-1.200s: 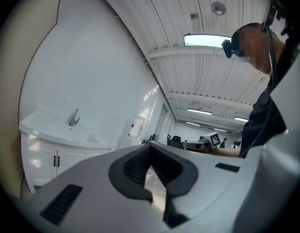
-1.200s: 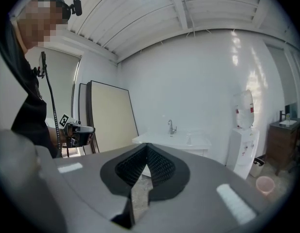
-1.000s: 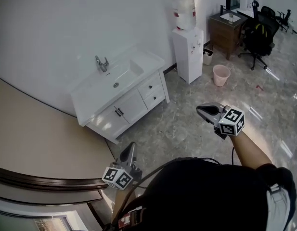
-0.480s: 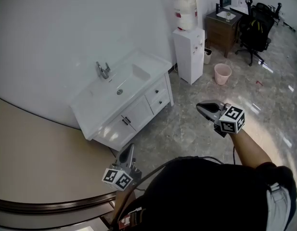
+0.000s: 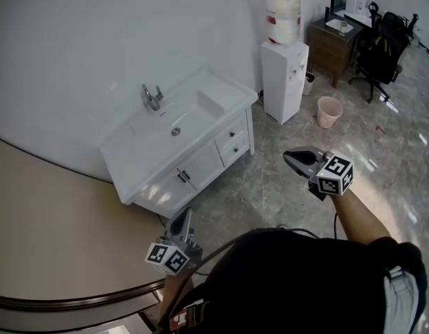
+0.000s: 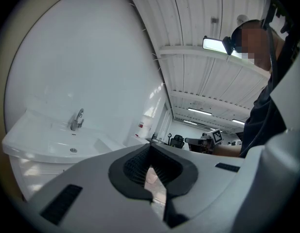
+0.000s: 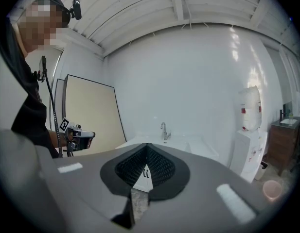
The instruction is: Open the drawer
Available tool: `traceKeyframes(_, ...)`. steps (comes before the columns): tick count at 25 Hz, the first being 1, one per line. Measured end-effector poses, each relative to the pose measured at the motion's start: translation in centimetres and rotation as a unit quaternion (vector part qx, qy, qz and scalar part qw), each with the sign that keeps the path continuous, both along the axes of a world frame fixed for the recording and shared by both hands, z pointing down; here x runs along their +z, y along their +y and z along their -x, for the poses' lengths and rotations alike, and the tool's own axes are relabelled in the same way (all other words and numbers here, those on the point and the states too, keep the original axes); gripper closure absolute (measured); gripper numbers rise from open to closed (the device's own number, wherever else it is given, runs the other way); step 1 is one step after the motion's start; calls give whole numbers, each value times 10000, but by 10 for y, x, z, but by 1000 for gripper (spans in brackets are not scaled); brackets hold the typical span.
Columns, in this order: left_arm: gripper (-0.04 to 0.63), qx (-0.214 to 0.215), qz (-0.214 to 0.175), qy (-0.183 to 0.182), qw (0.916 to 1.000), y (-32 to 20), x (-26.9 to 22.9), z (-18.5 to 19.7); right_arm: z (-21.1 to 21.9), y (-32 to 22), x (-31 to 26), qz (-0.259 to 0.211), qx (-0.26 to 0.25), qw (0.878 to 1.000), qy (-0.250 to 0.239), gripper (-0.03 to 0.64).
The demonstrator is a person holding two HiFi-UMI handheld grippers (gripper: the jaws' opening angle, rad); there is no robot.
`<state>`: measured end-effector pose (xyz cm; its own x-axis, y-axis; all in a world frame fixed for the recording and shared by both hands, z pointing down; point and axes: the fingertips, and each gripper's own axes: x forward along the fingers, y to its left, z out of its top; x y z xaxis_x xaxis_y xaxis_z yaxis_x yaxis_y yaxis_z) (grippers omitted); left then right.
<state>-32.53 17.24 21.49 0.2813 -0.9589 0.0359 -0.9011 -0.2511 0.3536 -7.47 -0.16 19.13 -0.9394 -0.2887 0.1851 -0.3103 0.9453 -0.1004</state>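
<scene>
Nearer now in the head view, the cabinet (image 5: 174, 160) has its drawer (image 5: 231, 135) shut at its right end. Bare floor (image 5: 266, 186) separates it from the left gripper (image 5: 178, 223) and right gripper (image 5: 290, 158), both held out level. Left gripper view: jaws together, empty. Right gripper view: jaws together, empty, cabinet ahead.

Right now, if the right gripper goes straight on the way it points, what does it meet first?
Probably the white vanity cabinet, at its door front near the paired handles. The way there looks free, though depth is unclear.
</scene>
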Motion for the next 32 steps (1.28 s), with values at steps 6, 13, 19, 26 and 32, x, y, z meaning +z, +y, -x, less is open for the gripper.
traceKeyframes(6,595,-353,-33,12,9994,-67,-4,-20,-9,-79,10,27,-359,9994,15,623)
traceKeyframes(13,595,-717,-91,-38,9974,-157,-20,-67,-30,-185,-2,-20,-823,9966,-38,623)
traceKeyframes(19,595,-903,56,-111,9958,-206,-11,-91,-34,-243,8,45,-1128,9936,-61,623)
traceKeyframes(26,595,-934,231,-72,9953,-241,0,-86,-23,-276,19,149,-1264,9919,-10,623)
traceKeyframes(32,595,-746,244,90,9969,-270,10,-50,7,-295,27,188,-1099,9935,207,623)
